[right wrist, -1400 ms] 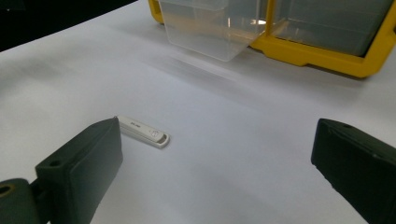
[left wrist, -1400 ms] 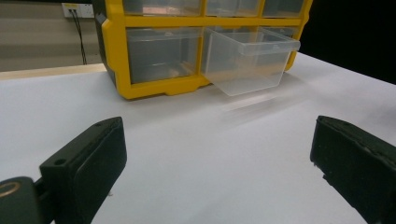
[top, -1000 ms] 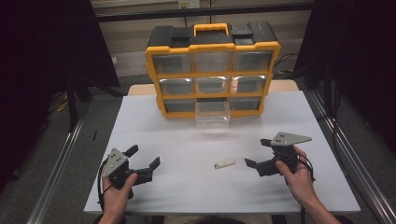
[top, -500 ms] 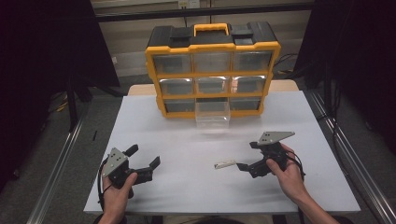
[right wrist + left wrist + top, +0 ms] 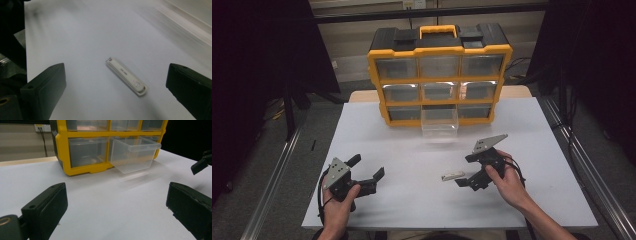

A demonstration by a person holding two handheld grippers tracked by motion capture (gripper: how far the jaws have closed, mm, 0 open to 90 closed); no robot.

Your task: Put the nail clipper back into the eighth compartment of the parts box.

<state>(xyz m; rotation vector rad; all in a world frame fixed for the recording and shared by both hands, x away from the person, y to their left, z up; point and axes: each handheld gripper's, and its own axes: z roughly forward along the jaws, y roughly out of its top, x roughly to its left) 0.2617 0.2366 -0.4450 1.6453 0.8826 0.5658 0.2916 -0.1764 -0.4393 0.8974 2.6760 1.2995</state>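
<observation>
A small white nail clipper (image 5: pixel 453 175) lies flat on the white table (image 5: pixel 412 200), right of centre. My right gripper (image 5: pixel 467 170) is open just to its right, jaws pointing left at it; in the right gripper view the nail clipper (image 5: pixel 126 76) lies on the table between and beyond the wide-apart jaws, untouched. My left gripper (image 5: pixel 368 167) rests open near the front left, nothing between its jaws. A yellow and black drawer organizer (image 5: pixel 439 75) stands at the back, with one clear drawer (image 5: pixel 440 122) of the bottom row pulled out; the left gripper view shows that drawer (image 5: pixel 132 152) empty.
The organizer's other clear drawers are pushed in. Metal rails (image 5: pixel 577 165) run along both sides of the table. Bare white tabletop lies between the two grippers and in front of the organizer.
My right gripper has moved left and slightly forward, closing in on the nail clipper, which has not moved. The left gripper has stayed put.
</observation>
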